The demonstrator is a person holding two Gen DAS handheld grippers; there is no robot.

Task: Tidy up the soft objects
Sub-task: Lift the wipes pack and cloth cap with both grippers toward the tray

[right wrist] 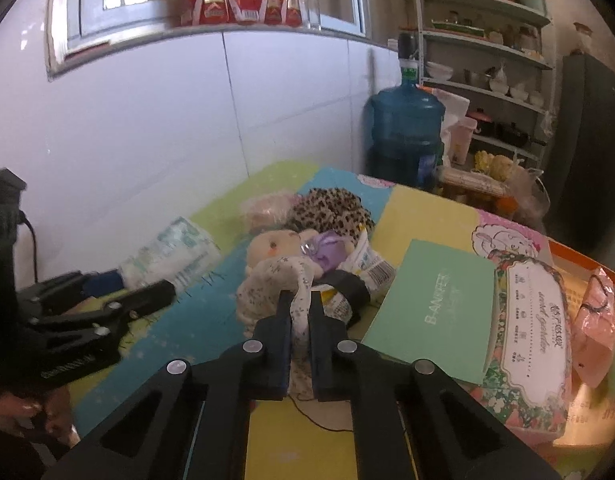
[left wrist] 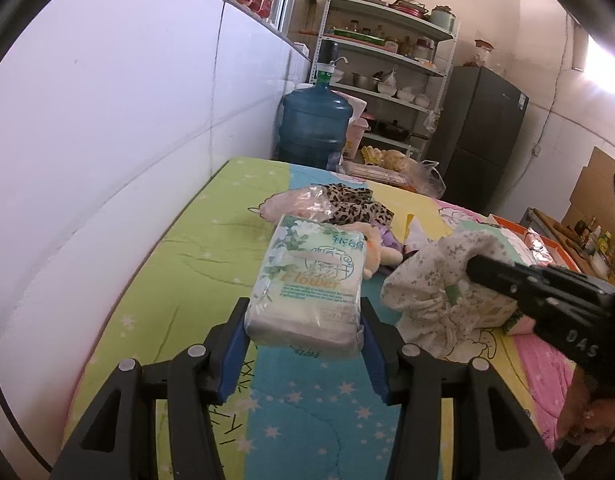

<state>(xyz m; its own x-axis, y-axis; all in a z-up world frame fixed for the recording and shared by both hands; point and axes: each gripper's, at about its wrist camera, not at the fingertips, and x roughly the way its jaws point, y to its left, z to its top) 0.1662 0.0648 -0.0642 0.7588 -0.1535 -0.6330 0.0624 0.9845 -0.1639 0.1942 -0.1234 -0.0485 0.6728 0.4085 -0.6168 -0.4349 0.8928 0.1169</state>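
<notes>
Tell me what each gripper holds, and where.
Left gripper: tissue pack, clamped across its near end. Right gripper: floral cloth, pinched at a raised fold.

The left gripper (left wrist: 303, 320) points forward and downward, its blue-padded fingers (left wrist: 233, 344) pressed against the two sides of a tissue pack (left wrist: 307, 284), holding it with the jaws about half spread. The right gripper (right wrist: 301, 320) also tilts downward, its jaws drawn nearly together and pinching a fold of floral cloth (right wrist: 299, 304) between the pads. In the left wrist view the right gripper's black body reaches in from the right edge, with the person's hand (left wrist: 591, 416) gripping its handle below. In the right wrist view the other hand (right wrist: 31, 412) shows at the lower left, under the left gripper.
</notes>
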